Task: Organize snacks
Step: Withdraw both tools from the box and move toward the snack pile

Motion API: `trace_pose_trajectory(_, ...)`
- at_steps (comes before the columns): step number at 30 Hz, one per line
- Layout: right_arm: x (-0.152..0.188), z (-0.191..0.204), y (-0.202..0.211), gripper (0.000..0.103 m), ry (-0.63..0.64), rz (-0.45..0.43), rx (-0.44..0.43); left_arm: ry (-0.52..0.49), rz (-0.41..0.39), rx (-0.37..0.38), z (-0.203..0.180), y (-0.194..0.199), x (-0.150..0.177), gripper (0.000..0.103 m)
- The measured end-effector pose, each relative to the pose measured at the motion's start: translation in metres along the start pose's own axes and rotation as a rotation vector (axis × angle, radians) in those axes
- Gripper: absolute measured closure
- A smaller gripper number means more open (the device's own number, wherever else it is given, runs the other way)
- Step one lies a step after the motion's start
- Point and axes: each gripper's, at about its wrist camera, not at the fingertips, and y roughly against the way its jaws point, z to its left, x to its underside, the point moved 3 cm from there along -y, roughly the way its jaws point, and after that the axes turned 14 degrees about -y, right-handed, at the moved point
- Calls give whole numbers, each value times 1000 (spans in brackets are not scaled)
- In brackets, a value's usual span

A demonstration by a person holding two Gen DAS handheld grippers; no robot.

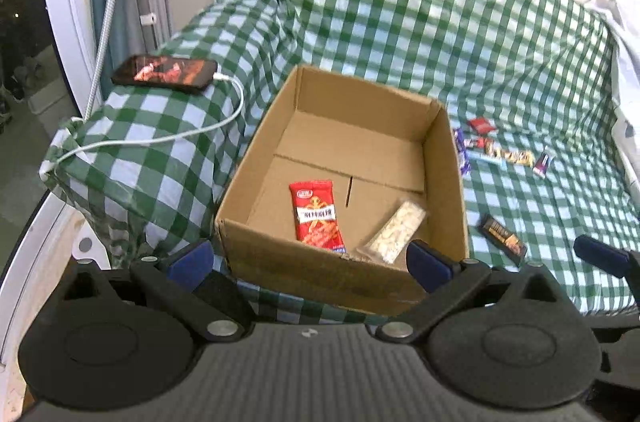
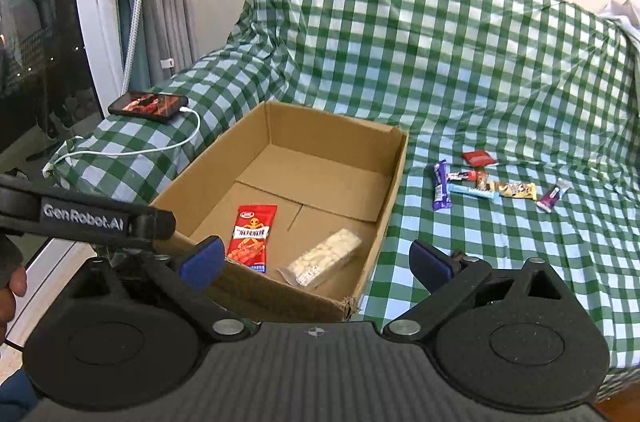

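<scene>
Cardboard box (image 2: 394,158) already holds a red snack packet (image 2: 251,236) and a clear nut bar (image 2: 320,262), while several wrapped bars (image 2: 486,188) wait on the checked cloth (image 2: 480,62) to its right, both left gripper (image 1: 310,260) and right gripper (image 2: 316,262) spread apart, empty.

Green-and-white checked cloth (image 2: 480,70), brown cardboard box (image 2: 394,182), red snack packet (image 2: 251,236), blue-padded jaws.

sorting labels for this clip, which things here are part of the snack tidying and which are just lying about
Part of the job:
cardboard box
red snack packet in the box
clear packet of pale pieces in the box
loose wrapped snacks on the checked cloth
dark bar near the box

Just lying about:
phone
white charging cable
</scene>
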Motion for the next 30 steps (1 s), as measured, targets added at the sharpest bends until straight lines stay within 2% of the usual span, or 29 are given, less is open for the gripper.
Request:
trace_pose_trajectory(3, 2, 6, 13, 4, 23, -40, -12, 0, 0, -8, -3, 6, -2, 0)
trace_pose_trajectory(6, 6, 6, 28, 2, 52, -86, -23, 8, -47, 0, -9, 21, -1, 0)
trace_pose_trajectory(14, 10, 11, 45, 1, 67, -114, -39, -14, -75, -3, -12, 37, 8, 0)
trace_pose_trajectory(30, 11, 1, 54, 1, 25, -133, -38, -24, -75, 0, -13, 42, 13, 0)
